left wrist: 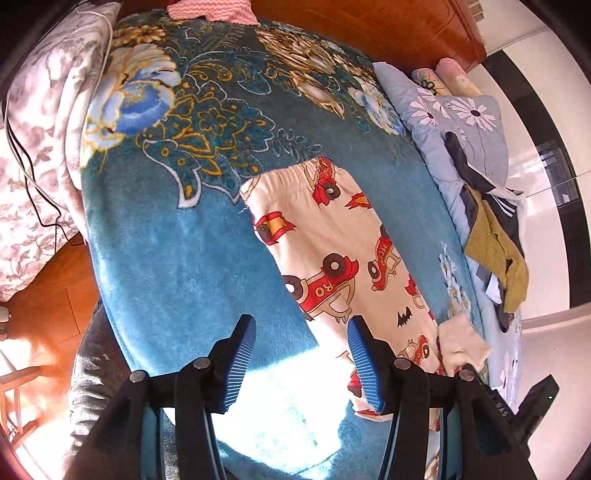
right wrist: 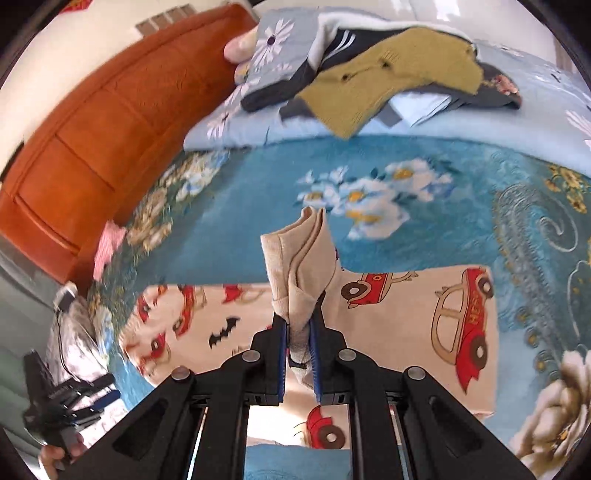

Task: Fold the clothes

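Cream children's pants with red cartoon cars (left wrist: 332, 258) lie flat on a blue floral blanket (left wrist: 177, 258), waistband away from me. My left gripper (left wrist: 301, 332) is open and empty, hovering over the pants' lower part. My right gripper (right wrist: 298, 328) is shut on the pants' cuffs (right wrist: 299, 258), which stand bunched above the fingers over the flat pants (right wrist: 406, 325). The lifted cuff also shows in the left wrist view (left wrist: 461, 343), beside the right gripper's black body at the lower right.
A pile of clothes with a mustard sweater (right wrist: 388, 77) and a dark striped garment lies on a light blue flowered quilt (left wrist: 443, 122). A wooden headboard (right wrist: 92, 140) stands behind. A pink cloth (left wrist: 210, 9) lies at the blanket's far edge. A grey floral duvet (left wrist: 40, 129) with cables lies at left.
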`<control>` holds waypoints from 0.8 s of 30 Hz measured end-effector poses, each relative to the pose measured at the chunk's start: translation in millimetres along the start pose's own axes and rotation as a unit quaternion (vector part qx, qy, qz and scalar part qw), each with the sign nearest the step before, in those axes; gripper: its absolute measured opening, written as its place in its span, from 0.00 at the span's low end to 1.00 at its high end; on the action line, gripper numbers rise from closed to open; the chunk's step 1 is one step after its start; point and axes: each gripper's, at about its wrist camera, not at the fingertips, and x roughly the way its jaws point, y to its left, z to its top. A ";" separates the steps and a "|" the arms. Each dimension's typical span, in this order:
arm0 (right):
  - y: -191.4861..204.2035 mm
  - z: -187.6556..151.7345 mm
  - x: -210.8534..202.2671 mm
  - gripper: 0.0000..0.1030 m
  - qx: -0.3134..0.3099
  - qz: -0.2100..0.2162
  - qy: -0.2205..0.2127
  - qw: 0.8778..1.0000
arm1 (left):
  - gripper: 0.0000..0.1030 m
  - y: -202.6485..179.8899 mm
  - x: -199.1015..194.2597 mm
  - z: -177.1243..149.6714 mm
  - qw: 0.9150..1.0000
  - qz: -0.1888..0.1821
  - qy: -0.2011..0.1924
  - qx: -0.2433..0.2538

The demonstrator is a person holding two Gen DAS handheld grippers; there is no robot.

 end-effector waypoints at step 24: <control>28.7 -63.8 18.3 0.38 -0.057 0.089 0.099 0.989 | 0.57 33.7 74.3 64.0 0.998 0.021 -0.005 -0.065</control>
